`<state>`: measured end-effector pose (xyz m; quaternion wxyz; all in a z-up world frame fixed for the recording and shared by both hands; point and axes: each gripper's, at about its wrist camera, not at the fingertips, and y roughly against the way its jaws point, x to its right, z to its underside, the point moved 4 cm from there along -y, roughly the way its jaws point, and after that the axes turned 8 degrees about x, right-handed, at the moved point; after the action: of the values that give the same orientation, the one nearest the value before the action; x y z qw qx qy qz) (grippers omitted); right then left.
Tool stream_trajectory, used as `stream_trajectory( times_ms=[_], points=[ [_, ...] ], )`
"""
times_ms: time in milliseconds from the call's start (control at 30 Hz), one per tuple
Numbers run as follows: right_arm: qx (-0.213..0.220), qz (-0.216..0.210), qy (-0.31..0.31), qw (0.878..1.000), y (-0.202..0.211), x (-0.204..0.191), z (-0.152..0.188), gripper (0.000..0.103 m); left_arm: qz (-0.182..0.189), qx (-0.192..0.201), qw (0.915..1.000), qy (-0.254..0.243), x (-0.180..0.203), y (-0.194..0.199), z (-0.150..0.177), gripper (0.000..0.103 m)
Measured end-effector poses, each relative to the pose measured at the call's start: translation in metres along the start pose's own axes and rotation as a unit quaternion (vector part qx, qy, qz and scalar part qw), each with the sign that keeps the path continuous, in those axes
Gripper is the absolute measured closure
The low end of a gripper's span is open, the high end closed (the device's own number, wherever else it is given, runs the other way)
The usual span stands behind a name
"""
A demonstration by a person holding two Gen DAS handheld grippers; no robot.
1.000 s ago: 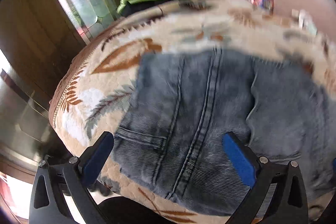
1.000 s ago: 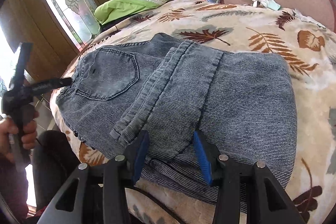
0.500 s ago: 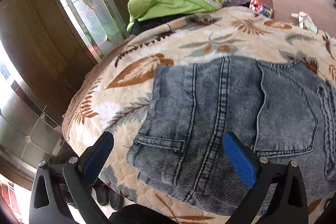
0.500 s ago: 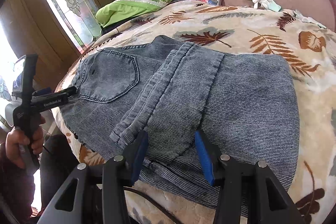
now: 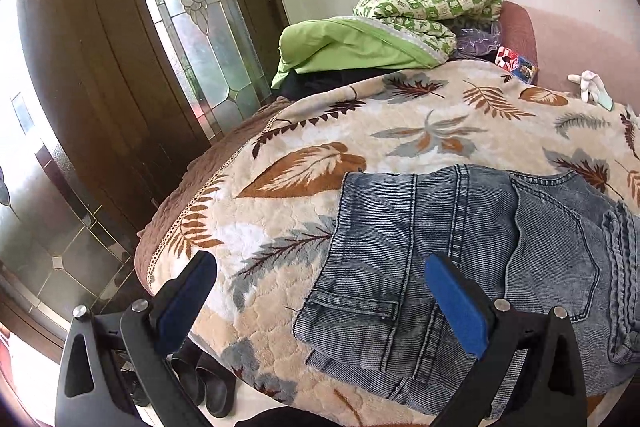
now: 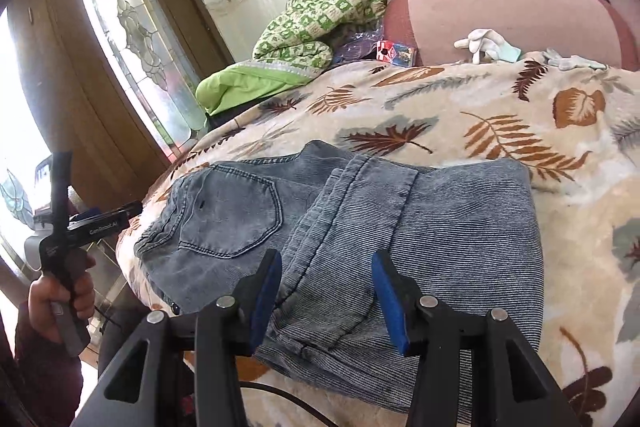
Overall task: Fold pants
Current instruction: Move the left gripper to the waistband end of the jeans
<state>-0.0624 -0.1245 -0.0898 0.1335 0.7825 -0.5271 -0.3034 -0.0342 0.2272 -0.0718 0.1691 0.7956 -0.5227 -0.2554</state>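
The grey-blue jeans [image 6: 420, 227] lie folded on the leaf-patterned blanket [image 6: 500, 115], legs laid over the seat, a back pocket [image 6: 232, 215] showing at the left. My right gripper [image 6: 326, 259] hovers over their near edge, open, its blue pads apart and nothing between them. In the left wrist view the waistband end of the jeans [image 5: 460, 247] lies ahead and to the right. My left gripper [image 5: 320, 261] stands wide open above the blanket edge, off the denim. In the right wrist view the left gripper [image 6: 132, 209] shows at the far left, held by a hand [image 6: 60, 295].
A green quilt pile [image 5: 400, 23] sits at the far end of the bed, by a pink headboard [image 6: 500, 23]. White gloves [image 6: 480, 43] and a small printed box [image 6: 394, 53] lie near it. A glazed wooden door [image 5: 188, 39] stands to the left. Dark shoes [image 5: 204, 383] are on the floor.
Both grippers have risen and drawn back from the jeans. The left one has come off the waistband and its view tilted up to the door and wall. The jeans lie still.
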Motion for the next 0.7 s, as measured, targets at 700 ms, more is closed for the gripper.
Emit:
stream_trajectory(
  times_ms=[700],
  points=[
    [-0.005,-0.003,-0.023,1.000,-0.0006,0.0054,-0.0030,0.052,0.015,-0.014,0.9997,0.016,-0.0033,0.0029,-0.0028,0.000]
  ],
)
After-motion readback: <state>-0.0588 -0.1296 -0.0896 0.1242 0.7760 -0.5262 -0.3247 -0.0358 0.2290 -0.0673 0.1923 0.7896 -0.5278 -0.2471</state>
